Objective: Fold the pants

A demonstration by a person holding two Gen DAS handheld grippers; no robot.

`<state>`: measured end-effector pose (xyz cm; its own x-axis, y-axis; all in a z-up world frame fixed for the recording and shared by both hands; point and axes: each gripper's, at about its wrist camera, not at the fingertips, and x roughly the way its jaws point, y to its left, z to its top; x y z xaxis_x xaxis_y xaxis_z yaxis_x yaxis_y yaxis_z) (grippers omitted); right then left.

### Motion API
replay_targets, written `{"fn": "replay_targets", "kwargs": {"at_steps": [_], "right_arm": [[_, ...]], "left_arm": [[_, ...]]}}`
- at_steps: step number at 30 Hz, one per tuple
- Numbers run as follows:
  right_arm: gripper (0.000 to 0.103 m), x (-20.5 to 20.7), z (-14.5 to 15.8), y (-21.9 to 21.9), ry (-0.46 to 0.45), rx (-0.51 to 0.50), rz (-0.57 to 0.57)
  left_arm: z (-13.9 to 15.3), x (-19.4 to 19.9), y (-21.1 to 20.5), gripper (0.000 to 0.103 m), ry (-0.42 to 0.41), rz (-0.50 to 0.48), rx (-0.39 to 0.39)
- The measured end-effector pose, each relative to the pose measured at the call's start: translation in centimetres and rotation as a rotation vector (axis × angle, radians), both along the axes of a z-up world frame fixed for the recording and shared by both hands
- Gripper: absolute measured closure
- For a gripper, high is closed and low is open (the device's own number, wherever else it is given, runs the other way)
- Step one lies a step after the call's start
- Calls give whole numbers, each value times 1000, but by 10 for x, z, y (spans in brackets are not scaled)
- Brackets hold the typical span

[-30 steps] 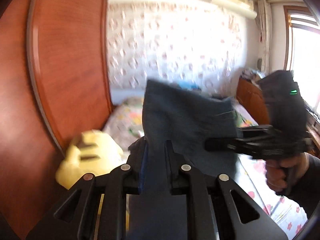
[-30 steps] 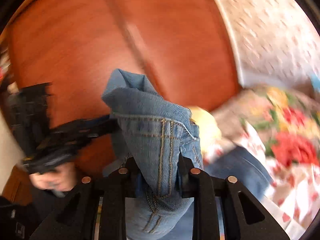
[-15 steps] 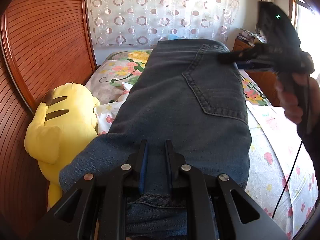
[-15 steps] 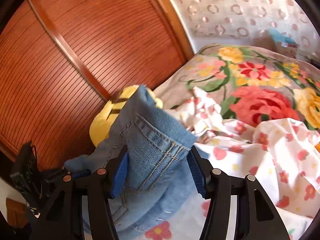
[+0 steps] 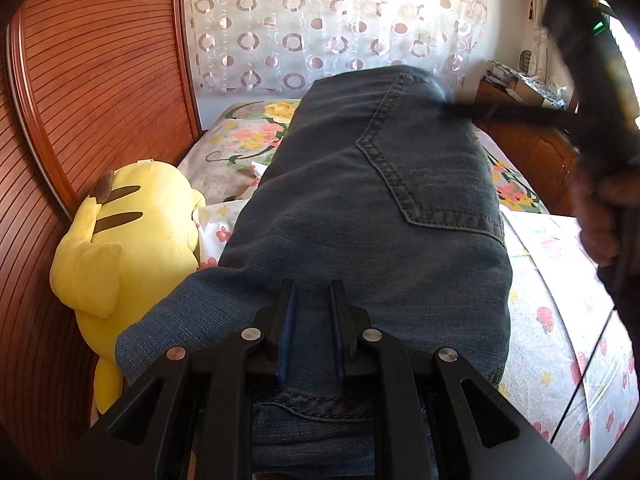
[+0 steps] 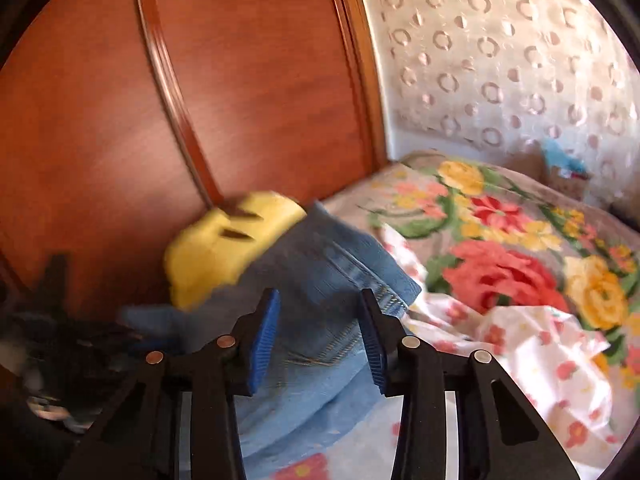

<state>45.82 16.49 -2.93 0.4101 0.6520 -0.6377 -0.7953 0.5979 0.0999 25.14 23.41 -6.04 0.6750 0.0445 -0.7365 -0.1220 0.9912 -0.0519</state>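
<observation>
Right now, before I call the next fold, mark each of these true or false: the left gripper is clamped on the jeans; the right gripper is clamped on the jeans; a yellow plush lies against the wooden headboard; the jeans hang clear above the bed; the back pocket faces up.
1. The left gripper is clamped on the jeans. True.
2. The right gripper is clamped on the jeans. False: its jaws have just been closing, but the pads stand apart from the denim.
3. A yellow plush lies against the wooden headboard. True.
4. The jeans hang clear above the bed. False: they lie spread on it.
5. The back pocket faces up. True.
</observation>
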Motion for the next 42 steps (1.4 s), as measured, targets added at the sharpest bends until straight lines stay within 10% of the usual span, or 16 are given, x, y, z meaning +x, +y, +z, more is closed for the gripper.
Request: {"fn": "replay_targets", "kwargs": {"at_steps": [7, 16, 22, 25, 42], "right_arm": [[62, 6, -17, -32, 69, 57, -76], [62, -99, 15, -105, -14, 79, -149], [62, -168, 34, -140, -50, 88, -199], [62, -196, 42, -158, -62, 94, -222], [53, -350, 79, -245, -177, 133, -350]], "left_arm": [[4, -3, -4, 86, -13, 27, -3], [33, -33, -31, 74, -79, 10, 16], [60, -58, -59, 53, -149, -33, 31], [72, -70, -72, 24, -187, -54, 37], [114, -135, -147, 14, -324, -143, 58]]}}
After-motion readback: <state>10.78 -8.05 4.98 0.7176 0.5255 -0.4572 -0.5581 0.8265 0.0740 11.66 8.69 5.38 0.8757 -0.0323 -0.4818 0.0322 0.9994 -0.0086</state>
